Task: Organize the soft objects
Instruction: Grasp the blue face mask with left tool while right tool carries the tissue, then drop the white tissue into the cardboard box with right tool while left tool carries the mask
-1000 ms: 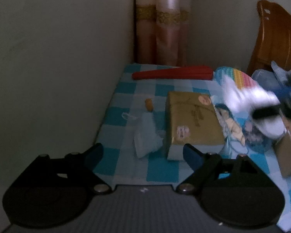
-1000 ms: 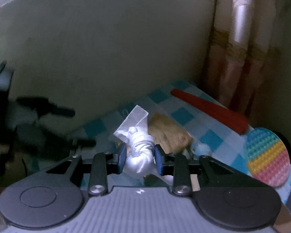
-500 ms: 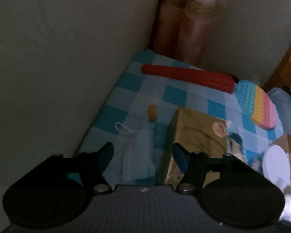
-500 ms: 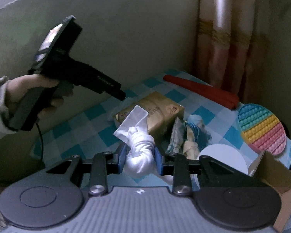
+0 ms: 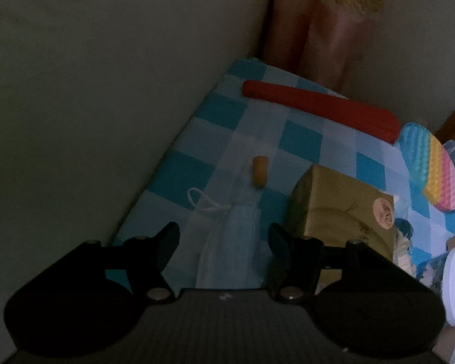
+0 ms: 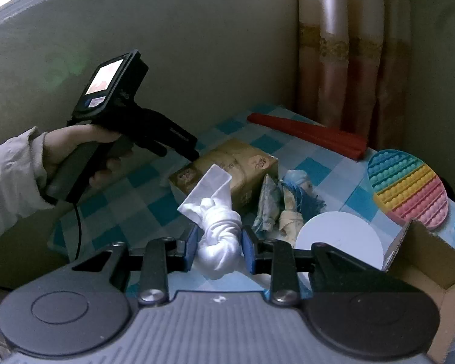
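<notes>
My right gripper (image 6: 218, 250) is shut on a knotted white cloth (image 6: 218, 227) and holds it above the blue checked tablecloth (image 6: 327, 170). My left gripper (image 5: 224, 236) is open, low over a light blue face mask (image 5: 230, 242) that lies between its fingers. The left gripper also shows in the right wrist view (image 6: 179, 148), held by a hand near a gold tissue pack (image 6: 227, 166). A blue-haired rag doll (image 6: 291, 203) lies beside the pack.
A red folded item (image 5: 321, 106) lies at the back by the curtain. A rainbow pop pad (image 6: 406, 188), a white round lid (image 6: 339, 242) and an open cardboard box (image 6: 430, 257) are at the right. A small orange earplug (image 5: 259, 171) lies past the mask. The wall borders the left.
My left gripper has moved forward and down over the face mask. My right gripper has pulled back to the right with the white cloth still in it.
</notes>
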`<state>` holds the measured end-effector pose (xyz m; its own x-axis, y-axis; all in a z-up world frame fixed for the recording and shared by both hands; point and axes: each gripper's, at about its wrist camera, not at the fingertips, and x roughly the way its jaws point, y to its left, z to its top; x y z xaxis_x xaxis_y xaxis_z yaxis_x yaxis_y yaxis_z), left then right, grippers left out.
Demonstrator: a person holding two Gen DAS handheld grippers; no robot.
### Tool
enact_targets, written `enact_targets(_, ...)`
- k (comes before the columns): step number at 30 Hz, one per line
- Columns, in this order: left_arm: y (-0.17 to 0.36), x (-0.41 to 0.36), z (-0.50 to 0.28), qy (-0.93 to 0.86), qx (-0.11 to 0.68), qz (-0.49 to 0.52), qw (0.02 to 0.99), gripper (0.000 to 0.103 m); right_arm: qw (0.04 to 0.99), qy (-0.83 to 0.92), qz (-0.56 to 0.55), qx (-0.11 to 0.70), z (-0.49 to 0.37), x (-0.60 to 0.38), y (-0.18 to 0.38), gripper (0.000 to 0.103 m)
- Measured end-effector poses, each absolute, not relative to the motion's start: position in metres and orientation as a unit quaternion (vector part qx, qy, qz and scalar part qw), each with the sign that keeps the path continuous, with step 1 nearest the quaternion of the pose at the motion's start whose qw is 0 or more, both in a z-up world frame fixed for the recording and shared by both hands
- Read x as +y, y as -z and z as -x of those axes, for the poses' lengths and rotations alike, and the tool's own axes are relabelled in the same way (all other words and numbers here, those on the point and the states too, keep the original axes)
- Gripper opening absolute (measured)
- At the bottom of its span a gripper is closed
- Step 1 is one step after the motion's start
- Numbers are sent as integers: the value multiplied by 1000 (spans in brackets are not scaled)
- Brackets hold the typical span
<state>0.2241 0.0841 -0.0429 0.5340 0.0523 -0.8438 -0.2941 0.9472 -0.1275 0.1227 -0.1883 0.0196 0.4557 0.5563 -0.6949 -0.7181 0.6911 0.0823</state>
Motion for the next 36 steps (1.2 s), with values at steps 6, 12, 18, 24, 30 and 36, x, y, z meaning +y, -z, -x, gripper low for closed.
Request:
enact_targets(6,51,83,-232,-99,482,117,862,52,844,-377,110,365,-126,-186,-17,36)
enact_targets(12,56,88,-232,-111,487,112,859,47,844,-374,111,369,-128,-185,-16,36)
enact_targets(18,61,84,-235,-96,492,114,858,37,845,-367,106,375,-129,-185,-13,36)
enact_targets(24,66,81,-235,-80,498,119,855,21,847,-359,107,376,-128,-190,-13,36)
enact_targets(30,60,85,-229,-75,488,123,861,17,853,-347,93,378,-130,-197,-14,36)
enact_targets(36,44,88,-219,-75,474,121,869,17,859,-339,93,372,-127,-201,-21,36)
